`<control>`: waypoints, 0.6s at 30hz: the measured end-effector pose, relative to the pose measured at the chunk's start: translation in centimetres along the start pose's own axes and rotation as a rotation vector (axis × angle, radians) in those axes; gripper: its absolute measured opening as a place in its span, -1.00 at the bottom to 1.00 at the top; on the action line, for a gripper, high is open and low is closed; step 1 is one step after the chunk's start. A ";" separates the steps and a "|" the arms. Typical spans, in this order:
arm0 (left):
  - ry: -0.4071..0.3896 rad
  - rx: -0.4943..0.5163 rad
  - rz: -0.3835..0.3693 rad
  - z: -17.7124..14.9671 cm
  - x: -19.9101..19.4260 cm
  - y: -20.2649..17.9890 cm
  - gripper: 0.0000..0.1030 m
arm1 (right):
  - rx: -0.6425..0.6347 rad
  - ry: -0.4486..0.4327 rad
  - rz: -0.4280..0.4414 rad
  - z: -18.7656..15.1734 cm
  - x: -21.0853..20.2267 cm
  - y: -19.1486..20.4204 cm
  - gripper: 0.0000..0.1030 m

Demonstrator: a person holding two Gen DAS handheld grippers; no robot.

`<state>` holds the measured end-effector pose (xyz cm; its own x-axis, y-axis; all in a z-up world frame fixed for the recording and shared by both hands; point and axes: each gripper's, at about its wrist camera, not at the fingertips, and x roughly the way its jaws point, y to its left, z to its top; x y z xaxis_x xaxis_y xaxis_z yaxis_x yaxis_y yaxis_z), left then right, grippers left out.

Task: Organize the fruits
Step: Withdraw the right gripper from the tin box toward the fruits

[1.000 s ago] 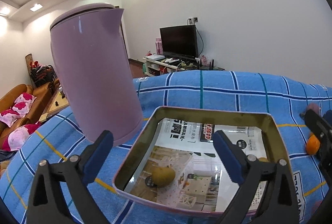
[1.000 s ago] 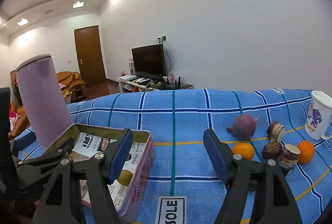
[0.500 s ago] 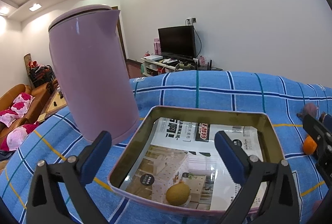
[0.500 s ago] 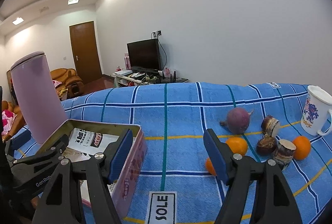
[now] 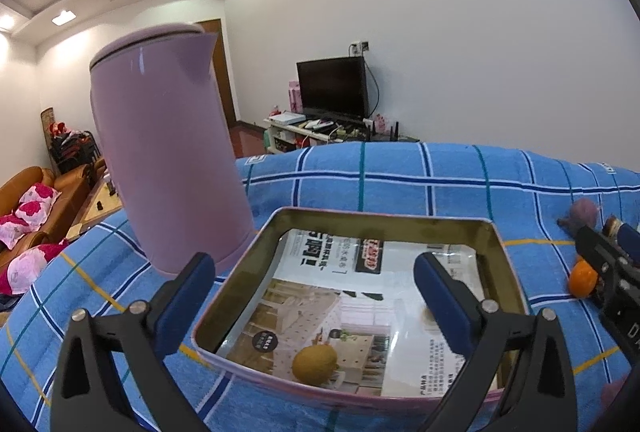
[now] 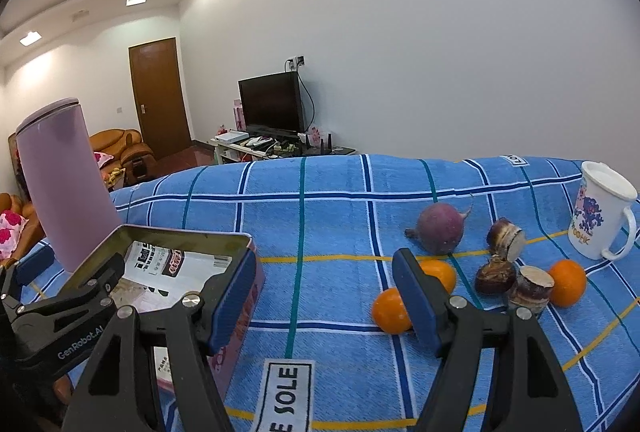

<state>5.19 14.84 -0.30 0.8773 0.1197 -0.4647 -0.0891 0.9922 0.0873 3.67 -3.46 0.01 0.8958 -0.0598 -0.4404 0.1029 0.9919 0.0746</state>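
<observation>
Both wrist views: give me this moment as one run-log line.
left gripper: open over tin | tin: one yellow-brown fruit inside | right gripper: open, empty | oranges on blue cloth: three

A blue checked cloth [image 6: 344,216] covered the table. Near its left edge stood a lilac kettle [image 6: 60,187] beside a paper-lined tin [image 6: 240,296]; toward the right lay three oranges [image 6: 390,310], a purple root [image 6: 440,228], cut taro pieces [image 6: 506,238] and a mug [image 6: 600,211].
</observation>
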 end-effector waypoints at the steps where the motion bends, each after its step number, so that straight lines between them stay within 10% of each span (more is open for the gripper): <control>1: -0.004 0.002 -0.002 0.0 -0.1 -0.1 0.98 | -0.001 0.000 0.001 0.0 -0.1 -0.1 0.39; 18: -0.032 -0.022 -0.016 -0.5 -1.8 -1.1 1.00 | -0.045 -0.009 -0.031 -0.9 -2.8 -4.2 0.39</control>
<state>3.45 13.50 -0.01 0.8933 0.1031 -0.4375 -0.0850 0.9945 0.0607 0.33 -7.40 0.13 0.8965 -0.0912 -0.4335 0.1110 0.9936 0.0206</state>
